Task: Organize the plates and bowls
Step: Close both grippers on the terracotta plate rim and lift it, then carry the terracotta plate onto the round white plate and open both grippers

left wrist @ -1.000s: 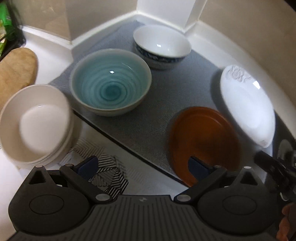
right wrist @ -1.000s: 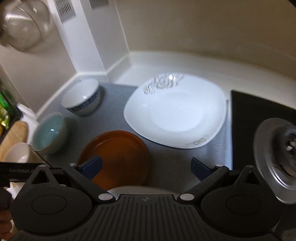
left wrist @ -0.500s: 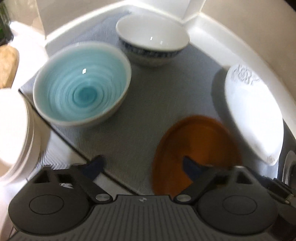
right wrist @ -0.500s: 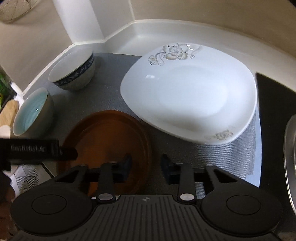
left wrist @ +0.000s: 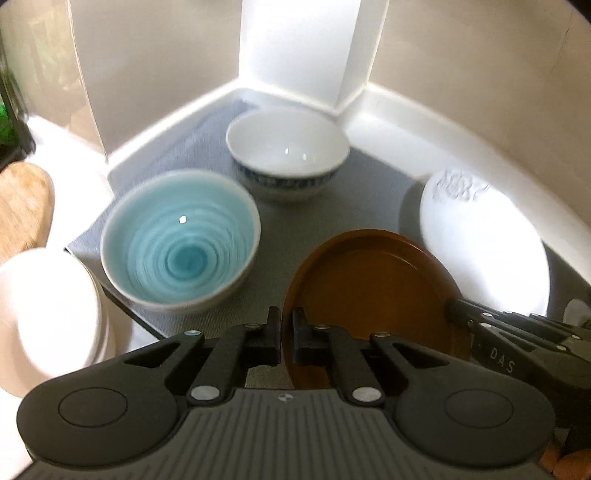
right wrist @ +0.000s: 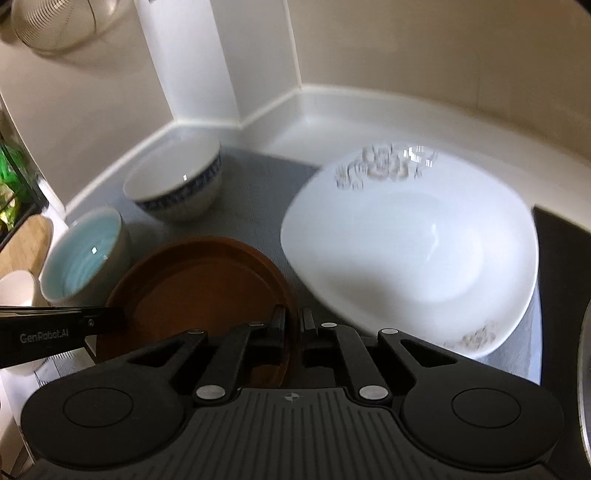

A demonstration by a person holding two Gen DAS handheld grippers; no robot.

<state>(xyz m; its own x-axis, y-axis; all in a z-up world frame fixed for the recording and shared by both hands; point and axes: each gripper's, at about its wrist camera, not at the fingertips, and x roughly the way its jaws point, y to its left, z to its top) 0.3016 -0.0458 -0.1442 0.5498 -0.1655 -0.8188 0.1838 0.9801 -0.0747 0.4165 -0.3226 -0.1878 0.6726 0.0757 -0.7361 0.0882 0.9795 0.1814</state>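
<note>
A brown plate (left wrist: 376, 291) sits over the grey mat (left wrist: 332, 206); both grippers clamp its rim. My left gripper (left wrist: 287, 328) is shut on its left edge. My right gripper (right wrist: 294, 325) is shut on its right edge, and the plate (right wrist: 199, 291) looks tilted and lifted. A large white floral plate (right wrist: 410, 254) lies to the right; it also shows in the left wrist view (left wrist: 484, 243). A turquoise bowl (left wrist: 181, 240) and a white bowl with a blue band (left wrist: 288, 155) stand behind.
Stacked white bowls (left wrist: 44, 317) sit off the mat at the left, with a wooden board (left wrist: 22, 206) behind them. Walls and a white pillar (left wrist: 303, 48) close the corner. A black surface (right wrist: 561, 258) and a metal rim (right wrist: 585, 369) lie at the right. A wire strainer (right wrist: 55, 22) hangs at upper left.
Both grippers went from open to shut on the brown plate's opposite edges. The plate has come up off the mat and both views have risen.
</note>
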